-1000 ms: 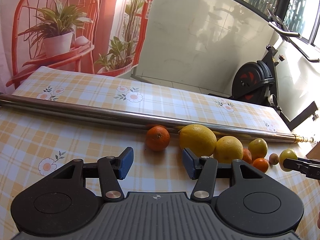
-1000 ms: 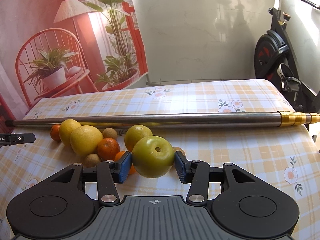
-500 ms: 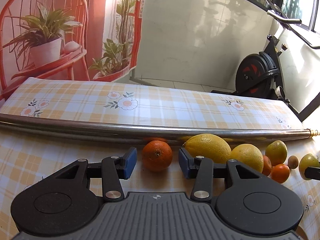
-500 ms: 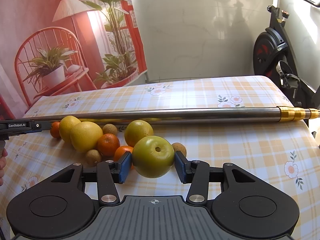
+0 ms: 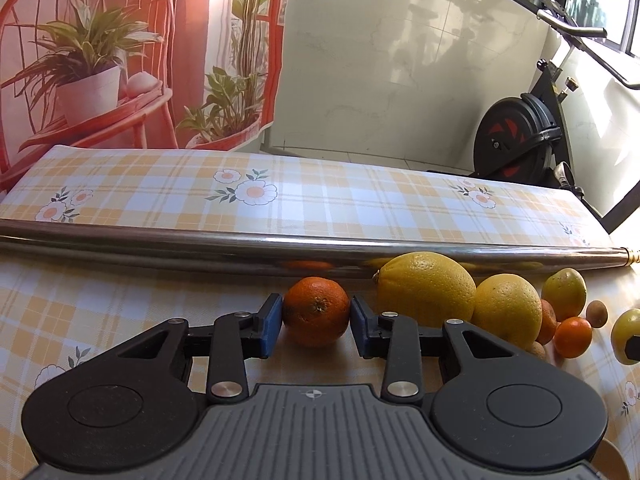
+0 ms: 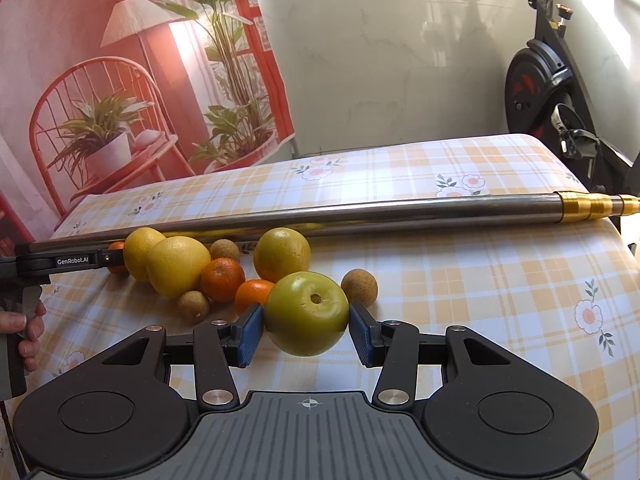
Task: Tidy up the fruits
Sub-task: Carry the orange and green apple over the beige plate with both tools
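Just in front of the long metal pole point(image 5: 280, 246), a round orange point(image 5: 316, 311) with bumpy skin sits on the checked tablecloth point(image 5: 120, 300). The left gripper point(image 5: 316, 322) has just been closing, and its blue pads point(image 5: 269, 326) now squeeze the orange on both sides. Farther along the pole, the right gripper point(image 6: 306, 330) is clamped on a shiny green apple point(image 6: 306, 312) beside the yellow lemons point(image 6: 176, 266).

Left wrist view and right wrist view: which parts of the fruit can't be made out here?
- Left wrist view: the green apple is cut by the right edge, with a dark gripper tip in front.
- Right wrist view: the orange in the left gripper is mostly hidden behind that gripper's finger and a yellow citrus.
- Both views: fruit undersides are unseen.
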Motion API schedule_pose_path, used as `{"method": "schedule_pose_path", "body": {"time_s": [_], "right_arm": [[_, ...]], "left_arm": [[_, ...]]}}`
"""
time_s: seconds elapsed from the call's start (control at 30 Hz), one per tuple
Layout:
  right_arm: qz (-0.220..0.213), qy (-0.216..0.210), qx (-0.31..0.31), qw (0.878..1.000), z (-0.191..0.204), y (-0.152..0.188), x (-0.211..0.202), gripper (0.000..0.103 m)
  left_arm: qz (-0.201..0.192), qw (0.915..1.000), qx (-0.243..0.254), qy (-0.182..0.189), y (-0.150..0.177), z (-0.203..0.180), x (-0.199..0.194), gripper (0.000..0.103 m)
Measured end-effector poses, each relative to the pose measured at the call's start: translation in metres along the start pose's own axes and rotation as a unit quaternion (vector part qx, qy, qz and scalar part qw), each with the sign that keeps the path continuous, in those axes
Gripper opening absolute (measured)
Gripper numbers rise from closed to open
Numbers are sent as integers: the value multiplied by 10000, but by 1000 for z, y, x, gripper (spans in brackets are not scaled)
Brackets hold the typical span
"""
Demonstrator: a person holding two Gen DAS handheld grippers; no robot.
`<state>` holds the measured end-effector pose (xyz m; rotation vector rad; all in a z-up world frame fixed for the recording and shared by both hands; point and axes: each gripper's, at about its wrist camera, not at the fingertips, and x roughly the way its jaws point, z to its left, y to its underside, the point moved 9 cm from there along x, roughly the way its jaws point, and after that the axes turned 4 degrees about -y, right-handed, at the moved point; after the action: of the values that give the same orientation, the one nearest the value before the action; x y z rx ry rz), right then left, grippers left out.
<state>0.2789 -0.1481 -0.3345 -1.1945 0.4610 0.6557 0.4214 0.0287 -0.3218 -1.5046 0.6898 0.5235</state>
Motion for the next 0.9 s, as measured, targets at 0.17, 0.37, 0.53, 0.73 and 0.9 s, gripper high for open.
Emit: {"method": "schedule_pose_path", "body": {"time_s": [0.17, 0.37, 0.53, 0.73, 0.9], "right_arm": [[15, -98, 30, 9999, 9, 3, -7, 43], [71, -218, -130, 9997, 22, 6, -17, 43], [108, -345, -250, 9990, 35, 8, -26, 43], [282, -538, -553, 9966, 52, 12, -32, 43], [643, -667, -988, 9908, 73, 21, -31, 43]], "left_arm": [[-61, 9998, 128, 120, 3, 0, -31, 39], [-152, 9974, 502, 497, 12, -16, -76, 39], [-75, 9937, 779, 799, 29, -35, -99, 39], [225, 9883, 1021, 1114, 53, -49, -114, 39], [316, 9832, 1336, 1207, 66, -56, -120, 39]]}}
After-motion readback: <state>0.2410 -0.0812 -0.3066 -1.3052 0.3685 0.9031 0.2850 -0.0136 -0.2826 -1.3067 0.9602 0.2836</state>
